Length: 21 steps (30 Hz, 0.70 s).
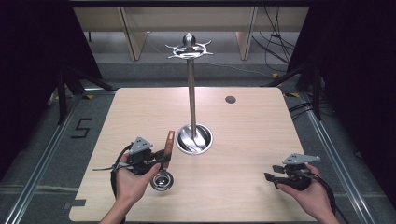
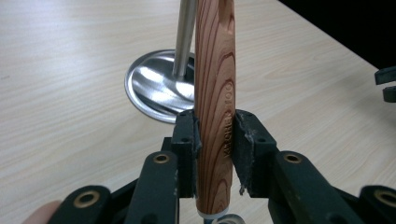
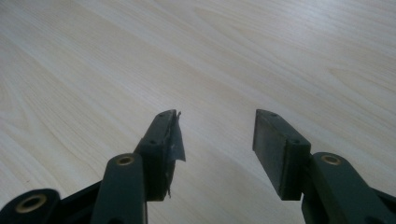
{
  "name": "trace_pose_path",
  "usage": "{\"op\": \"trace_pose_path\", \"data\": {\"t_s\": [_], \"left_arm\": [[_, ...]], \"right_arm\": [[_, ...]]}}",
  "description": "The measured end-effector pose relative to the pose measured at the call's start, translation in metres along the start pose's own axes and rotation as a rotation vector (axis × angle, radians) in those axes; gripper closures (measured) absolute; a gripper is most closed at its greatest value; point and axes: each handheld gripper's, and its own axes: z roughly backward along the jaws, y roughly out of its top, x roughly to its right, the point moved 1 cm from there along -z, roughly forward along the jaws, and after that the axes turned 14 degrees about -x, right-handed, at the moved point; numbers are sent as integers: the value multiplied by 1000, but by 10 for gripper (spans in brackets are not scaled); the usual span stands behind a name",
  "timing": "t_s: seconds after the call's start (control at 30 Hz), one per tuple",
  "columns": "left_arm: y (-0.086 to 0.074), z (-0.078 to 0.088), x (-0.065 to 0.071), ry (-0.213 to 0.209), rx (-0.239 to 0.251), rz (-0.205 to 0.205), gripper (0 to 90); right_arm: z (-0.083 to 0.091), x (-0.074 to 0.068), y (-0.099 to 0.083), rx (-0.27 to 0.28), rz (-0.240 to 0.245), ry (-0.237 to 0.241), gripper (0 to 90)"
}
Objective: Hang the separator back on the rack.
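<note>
A utensil with a striped wooden handle and a small round metal bowl is in my left gripper, which is shut on the handle. In the left gripper view the handle stands upright between the pads, which press on both its sides. The bowl hangs low, close to the tabletop. Just beyond it stands a steel rack: a round base, a tall pole and a ring of hooks on top. My right gripper rests open at the front right, with bare table between its jaws.
The light wooden table has a dark round grommet at the back right. The rack's base lies right behind the held handle. Black cables run over the floor behind the table.
</note>
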Motion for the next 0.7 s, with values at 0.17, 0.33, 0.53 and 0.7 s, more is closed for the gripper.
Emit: {"op": "trace_pose_path", "data": {"t_s": [0.17,0.33,0.53,0.7], "left_arm": [[5,6,-1,-17,34,-1,703],[12,13,0,-22,70,-3,704],[21,18,5,-21,107,-19,703],[26,20,7,-21,126,-22,703]], "right_arm": [[1,-1,0,-7,-16,7,508],[1,-1,0,-7,-15,4,508],[0,0,0,-3,-7,3,507],[1,-1,0,-12,-19,12,508]]}}
